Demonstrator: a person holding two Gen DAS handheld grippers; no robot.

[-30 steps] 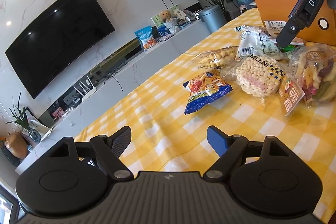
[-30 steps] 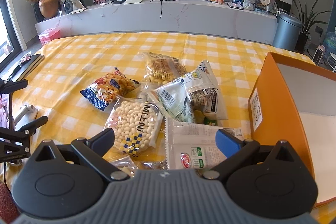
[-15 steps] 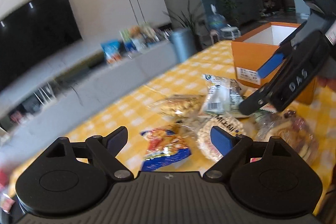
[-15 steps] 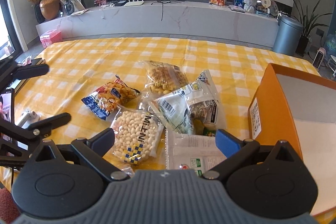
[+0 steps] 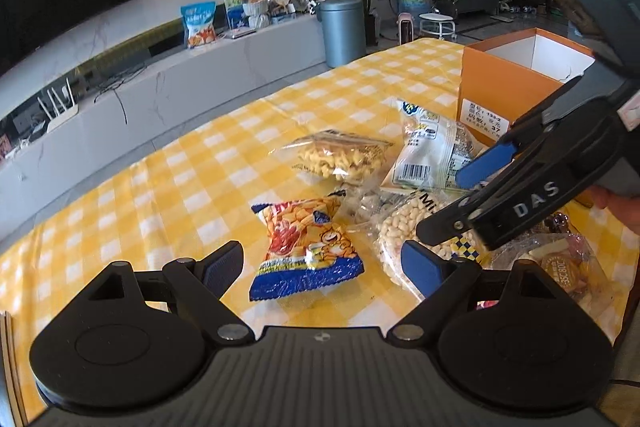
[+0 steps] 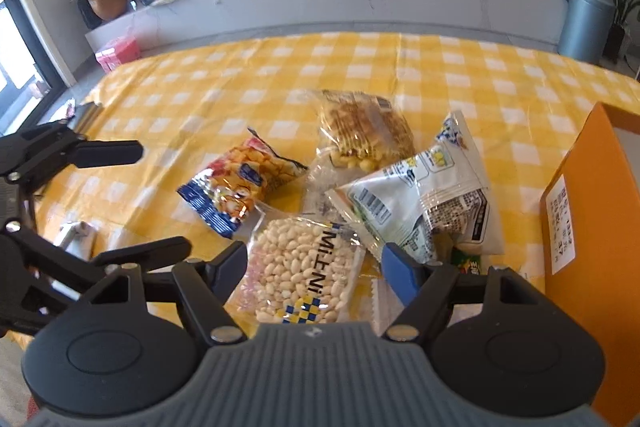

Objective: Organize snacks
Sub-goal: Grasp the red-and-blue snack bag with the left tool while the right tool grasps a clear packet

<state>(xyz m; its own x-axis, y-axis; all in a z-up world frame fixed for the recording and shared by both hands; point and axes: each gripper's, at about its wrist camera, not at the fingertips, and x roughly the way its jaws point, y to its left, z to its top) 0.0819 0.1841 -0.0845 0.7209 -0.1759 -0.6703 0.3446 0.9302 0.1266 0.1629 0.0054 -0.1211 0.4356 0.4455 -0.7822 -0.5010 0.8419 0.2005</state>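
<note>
Snack bags lie on the yellow checked tablecloth (image 5: 168, 187). A blue and orange bag (image 5: 306, 247) (image 6: 240, 187) lies just ahead of my open, empty left gripper (image 5: 322, 265). A clear "MiLNi" bag of pale puffs (image 6: 304, 267) (image 5: 404, 231) sits between the fingers of my open right gripper (image 6: 314, 267), which hovers over it. A clear bag of yellow snacks (image 5: 340, 155) (image 6: 364, 131) and white packets (image 5: 432, 151) (image 6: 424, 195) lie beyond. The right gripper shows in the left wrist view (image 5: 464, 203), the left gripper in the right wrist view (image 6: 120, 203).
An open orange box (image 5: 500, 95) (image 6: 588, 227) stands at the right of the snacks. A clear bag of mixed sweets (image 5: 560, 267) lies near the table's right edge. A grey bin (image 5: 344, 31) and a TV bench (image 5: 160, 79) stand beyond the table.
My left gripper has swung right and now faces the snacks and the box. My right gripper has dropped forward and down over the MiLNi bag. Both stay open.
</note>
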